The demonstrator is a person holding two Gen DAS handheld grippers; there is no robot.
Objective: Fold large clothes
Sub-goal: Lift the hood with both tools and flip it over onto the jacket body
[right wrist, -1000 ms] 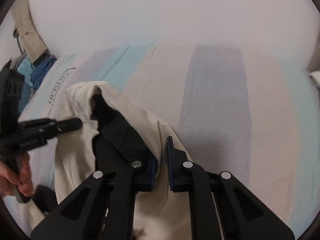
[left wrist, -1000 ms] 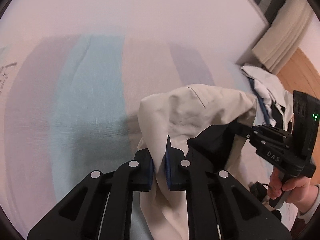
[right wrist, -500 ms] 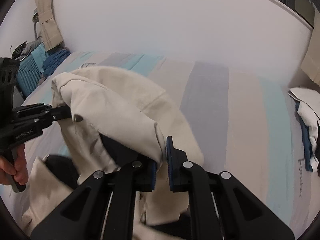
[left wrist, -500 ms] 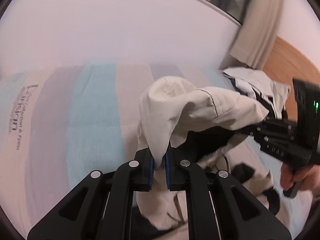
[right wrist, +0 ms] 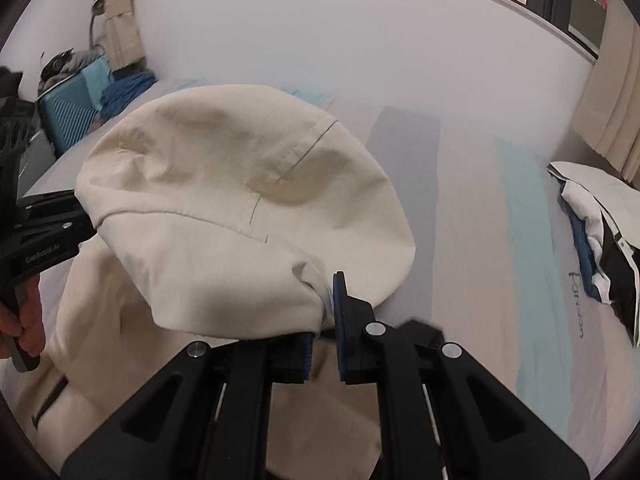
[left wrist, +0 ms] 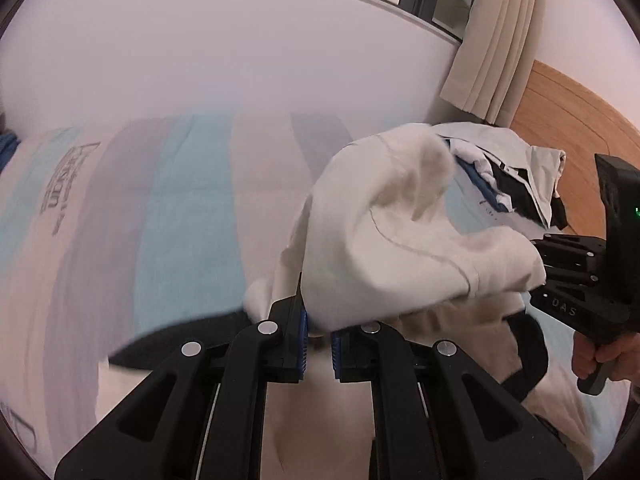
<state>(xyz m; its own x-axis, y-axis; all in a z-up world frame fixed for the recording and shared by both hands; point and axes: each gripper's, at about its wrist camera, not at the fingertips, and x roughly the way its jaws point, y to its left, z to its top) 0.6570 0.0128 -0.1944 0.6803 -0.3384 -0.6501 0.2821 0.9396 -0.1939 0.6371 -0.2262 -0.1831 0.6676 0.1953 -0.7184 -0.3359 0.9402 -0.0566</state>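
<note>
We see left gripper [left wrist: 318,336] clamped tight on cream garment [left wrist: 400,240]; right gripper [right wrist: 322,332] likewise pinching cream garment, lifted above striped mattress [right wrist: 460,200].

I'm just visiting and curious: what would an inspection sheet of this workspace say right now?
Surface: striped mattress, mostly bare.
Job's things: cream jacket, lifted and stretched between both grippers, dark lining showing.
Clutter: heap of clothes at the mattress's right edge; blue suitcase and blue cloth beside the bed.
Grippers: left gripper and right gripper both shut on the jacket.
Cables: nothing seen.
Surroundings: white wall, beige curtain, dark window, wooden headboard.
</note>
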